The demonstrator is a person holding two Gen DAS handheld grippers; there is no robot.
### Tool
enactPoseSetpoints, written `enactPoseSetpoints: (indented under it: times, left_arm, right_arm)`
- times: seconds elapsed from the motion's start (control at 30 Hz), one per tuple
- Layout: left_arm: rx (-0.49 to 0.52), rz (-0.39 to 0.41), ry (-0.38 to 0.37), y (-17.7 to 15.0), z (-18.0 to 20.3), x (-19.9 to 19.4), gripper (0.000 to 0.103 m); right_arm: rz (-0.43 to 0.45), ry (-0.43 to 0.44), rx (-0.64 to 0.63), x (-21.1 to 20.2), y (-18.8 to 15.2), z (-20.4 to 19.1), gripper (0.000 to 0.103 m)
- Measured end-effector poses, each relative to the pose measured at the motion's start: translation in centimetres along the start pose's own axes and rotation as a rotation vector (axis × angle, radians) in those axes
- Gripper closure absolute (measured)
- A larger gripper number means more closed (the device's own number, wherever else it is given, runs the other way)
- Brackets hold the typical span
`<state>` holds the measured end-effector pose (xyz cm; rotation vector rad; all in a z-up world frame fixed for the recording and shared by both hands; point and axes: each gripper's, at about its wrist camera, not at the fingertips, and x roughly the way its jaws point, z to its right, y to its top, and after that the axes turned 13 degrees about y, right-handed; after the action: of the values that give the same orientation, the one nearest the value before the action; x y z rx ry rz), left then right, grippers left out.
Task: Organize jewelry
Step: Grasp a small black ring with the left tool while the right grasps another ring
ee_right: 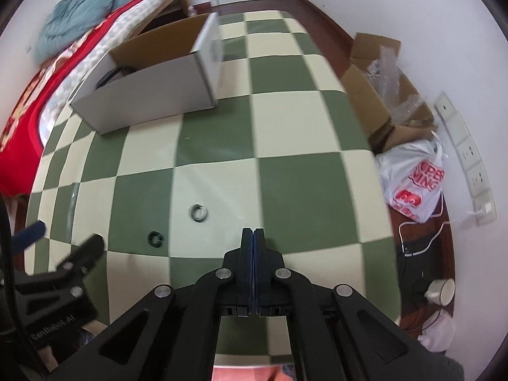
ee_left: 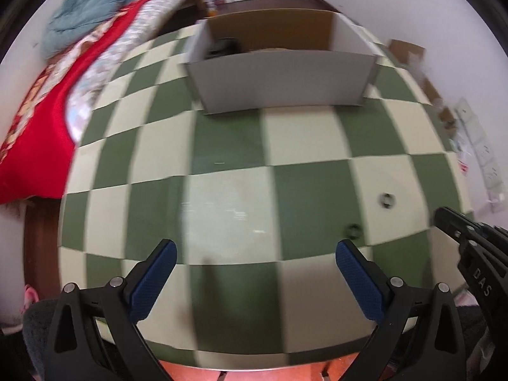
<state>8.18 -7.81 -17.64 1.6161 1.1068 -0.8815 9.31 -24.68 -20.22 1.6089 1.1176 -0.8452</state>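
Observation:
Two small dark rings lie on the green-and-cream checked table: one ring (ee_right: pixel 199 213) (ee_left: pixel 386 200) farther out, the other ring (ee_right: pixel 155 239) (ee_left: pixel 353 231) nearer. An open grey cardboard box (ee_left: pixel 279 79) (ee_right: pixel 149 95) stands at the far side of the table. My left gripper (ee_left: pixel 255 263) is open above the table, its blue pads wide apart with nothing between them; the nearer ring lies just beyond its right fingertip (ee_left: pixel 346 250). My right gripper (ee_right: pixel 253 231) is shut, pads pressed together, nothing visible between them, to the right of both rings.
A bed with a red blanket (ee_left: pixel 38 120) and a teal quilt (ee_right: pixel 79 6) runs along the table's left side. On the floor to the right are open cardboard boxes (ee_right: pixel 374 95), a white plastic bag (ee_right: pixel 416 184), cables and a cup (ee_right: pixel 441 290).

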Motion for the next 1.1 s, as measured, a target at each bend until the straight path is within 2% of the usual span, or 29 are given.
enactPoseSetpoints:
  times: [0.23,0.43,0.53,0.7,0.77,0.8,0.87,0.9,1.1]
  left_arm:
    - [0.058,-0.012,-0.045,0.2,3.8,0.1,0.003]
    - [0.076,-0.016,-0.052,0.3,4.9,0.5,0.004]
    - [0.083,-0.025,-0.064,0.4,5.2,1.0,0.021]
    - [0.083,-0.012,-0.095,0.5,5.2,0.9,0.04]
    - [0.081,-0.003,-0.108,0.7,5.4,0.8,0.06]
    - [0.083,0.0,-0.111,0.8,5.4,0.7,0.064]
    - [0.085,0.007,-0.111,1.0,5.6,0.6,0.086]
    - [0.085,0.007,-0.114,1.1,5.7,0.6,0.091]
    - [0.067,0.002,-0.118,1.2,5.1,0.8,0.093]
  right_arm:
    - [0.014,0.006,0.075,-1.3,-0.1,2.5,0.103]
    - [0.016,-0.005,0.104,-1.4,-0.3,3.4,0.103]
    - [0.019,-0.007,0.115,-1.4,-0.4,3.7,0.103]
    - [0.026,-0.005,0.124,-1.5,-0.3,3.9,0.103]
    - [0.026,-0.005,0.125,-1.5,-0.3,3.9,0.103]
    - [0.025,-0.005,0.125,-1.5,-0.3,3.9,0.103]
    - [0.025,-0.003,0.128,-1.5,-0.3,3.9,0.103]
    - [0.026,-0.002,0.129,-1.6,-0.3,4.0,0.102]
    - [0.041,0.003,0.129,-2.0,-0.2,3.9,0.102]
